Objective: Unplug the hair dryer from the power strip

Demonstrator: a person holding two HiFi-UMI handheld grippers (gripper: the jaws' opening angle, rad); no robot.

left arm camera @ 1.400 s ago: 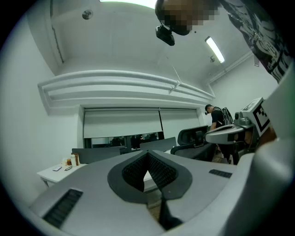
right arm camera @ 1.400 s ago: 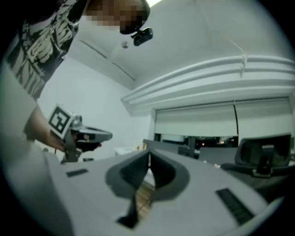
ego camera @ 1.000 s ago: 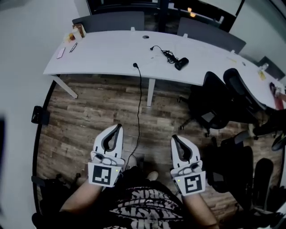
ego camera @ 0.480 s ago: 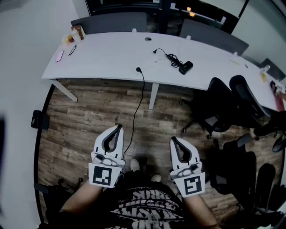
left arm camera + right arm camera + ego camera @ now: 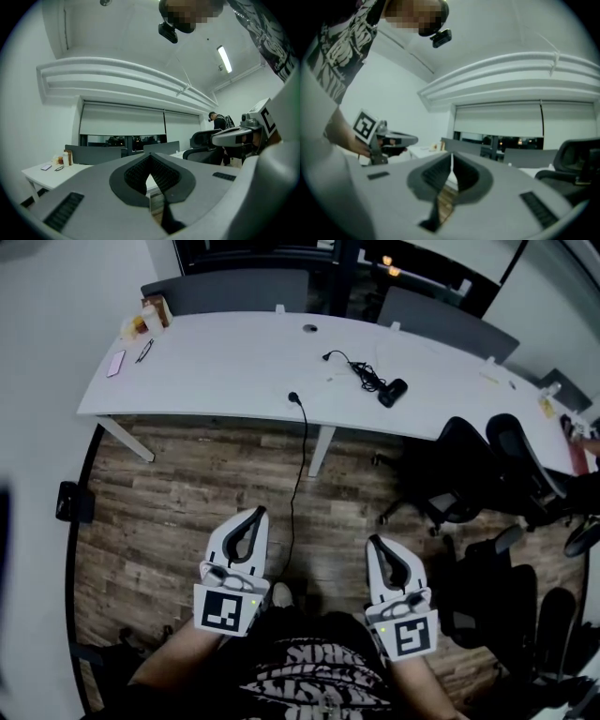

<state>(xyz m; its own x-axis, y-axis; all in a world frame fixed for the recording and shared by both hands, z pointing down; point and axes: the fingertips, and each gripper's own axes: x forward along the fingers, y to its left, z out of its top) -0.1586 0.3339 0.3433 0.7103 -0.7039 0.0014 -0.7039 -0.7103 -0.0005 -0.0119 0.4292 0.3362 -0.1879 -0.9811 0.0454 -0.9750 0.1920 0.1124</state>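
Observation:
A black hair dryer (image 5: 392,392) lies on the long white table (image 5: 216,362), with its tangled cord (image 5: 359,369) beside it. Another black cable (image 5: 300,456) hangs from the table's front edge to the wooden floor near my feet. I see no power strip. My left gripper (image 5: 258,514) and right gripper (image 5: 373,542) are held level in front of my body, well short of the table. Both are shut with nothing between the jaws, which the left gripper view (image 5: 150,157) and right gripper view (image 5: 451,154) also show.
Black office chairs (image 5: 469,474) crowd the floor at the right. A phone (image 5: 115,363), glasses (image 5: 143,351) and small containers (image 5: 150,315) sit at the table's left end. Dark screens (image 5: 225,289) stand behind it. A person (image 5: 218,121) stands far off.
The table and hair dryer have slid lower and nearer in the head view as I walk toward them. Both grippers, still shut, sit slightly lower in the picture.

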